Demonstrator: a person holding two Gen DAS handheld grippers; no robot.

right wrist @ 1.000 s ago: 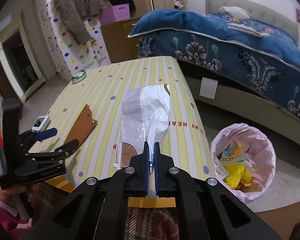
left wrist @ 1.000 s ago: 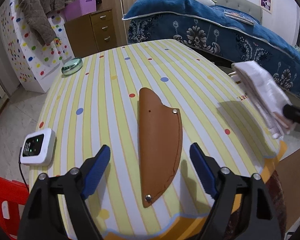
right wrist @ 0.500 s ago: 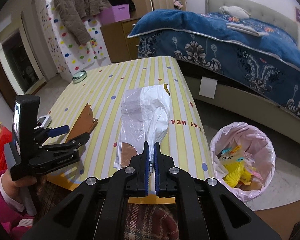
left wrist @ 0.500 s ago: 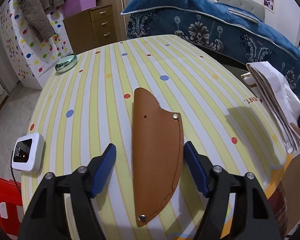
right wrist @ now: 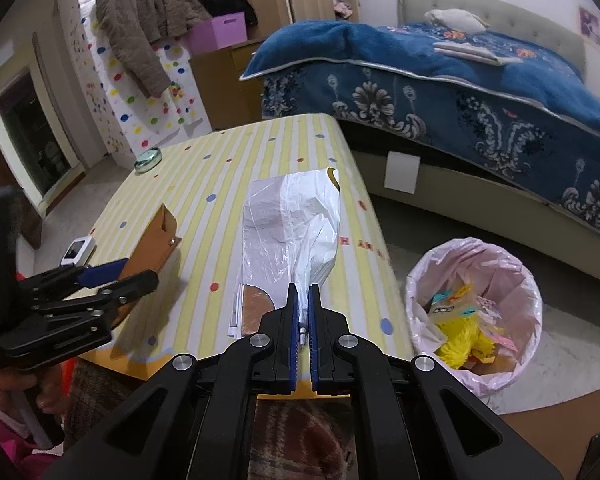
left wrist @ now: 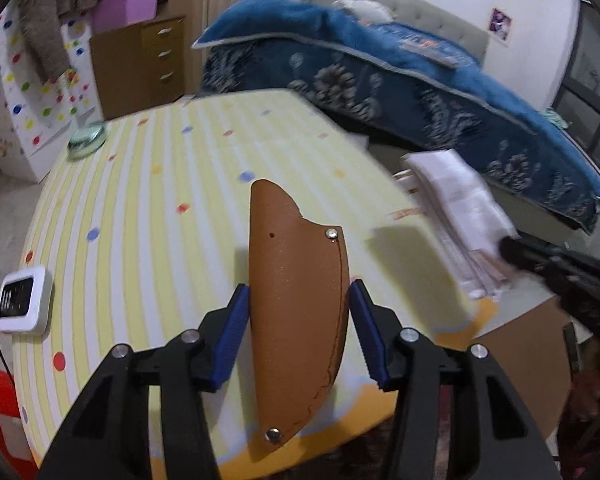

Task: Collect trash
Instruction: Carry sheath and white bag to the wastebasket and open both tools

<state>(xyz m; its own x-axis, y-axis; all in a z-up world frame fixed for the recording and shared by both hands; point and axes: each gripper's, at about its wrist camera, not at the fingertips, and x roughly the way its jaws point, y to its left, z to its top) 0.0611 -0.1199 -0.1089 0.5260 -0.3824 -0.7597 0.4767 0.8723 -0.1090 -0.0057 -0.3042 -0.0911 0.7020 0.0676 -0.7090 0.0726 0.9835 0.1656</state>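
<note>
The left gripper (left wrist: 298,330) has just been closing its jaws around the brown leather sheath (left wrist: 296,300), which is lifted off the striped worktop (left wrist: 140,208); the blue pads touch its two edges. The right gripper (right wrist: 303,320) is closed on the near end of a white plastic bag (right wrist: 296,216) lying on the worktop. A pink-lined trash bin (right wrist: 474,312) stands on the floor, right of the worktop. A small white device (left wrist: 22,304) and a green dish (left wrist: 86,140) lie apart from the sheath.

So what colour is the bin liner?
The bin liner is pale pink; it shows only in the right wrist view.
</note>
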